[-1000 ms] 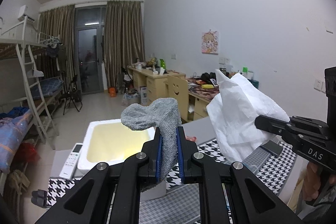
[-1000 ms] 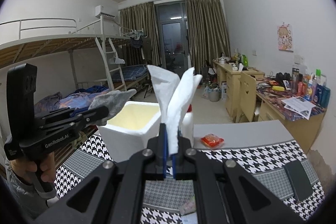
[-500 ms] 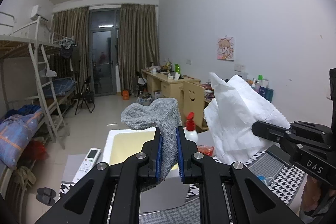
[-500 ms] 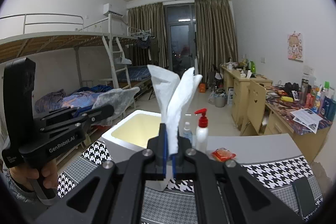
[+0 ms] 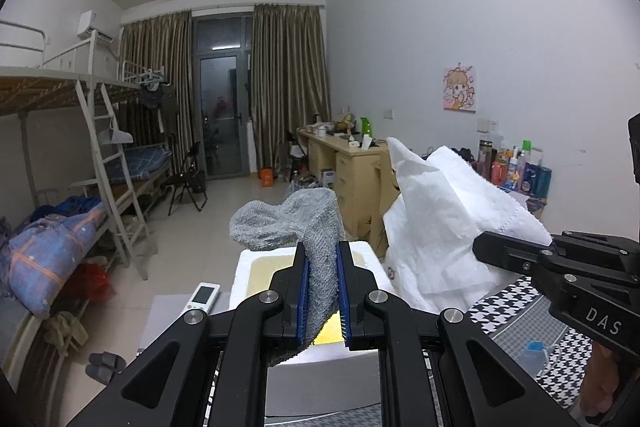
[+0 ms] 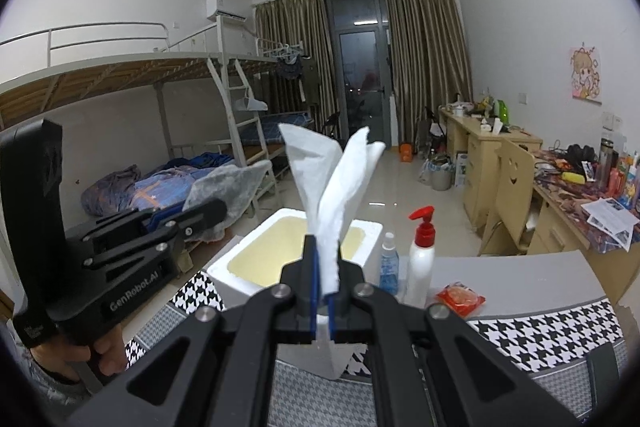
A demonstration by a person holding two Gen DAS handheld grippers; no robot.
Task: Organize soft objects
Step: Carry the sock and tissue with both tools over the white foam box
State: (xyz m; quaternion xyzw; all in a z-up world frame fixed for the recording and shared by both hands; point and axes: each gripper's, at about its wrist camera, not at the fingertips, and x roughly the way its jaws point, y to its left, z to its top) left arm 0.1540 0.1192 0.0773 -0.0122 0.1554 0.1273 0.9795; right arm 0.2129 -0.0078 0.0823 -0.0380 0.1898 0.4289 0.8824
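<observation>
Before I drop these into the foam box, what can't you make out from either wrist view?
- Foam box floor: left wrist view, gray sock and left gripper cover it; right wrist view, white tissue and right gripper cover part.
- Sock's lower end: hidden behind the left gripper's fingers.
- Red packet label: too small.
- Dark flat object on the houndstooth cloth: cut off by the lens edge.

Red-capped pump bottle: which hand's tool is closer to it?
Right. The right tool, pinching white tissue, is just left of the bottle; the left tool, pinching a grey sock, is farther left.
</observation>
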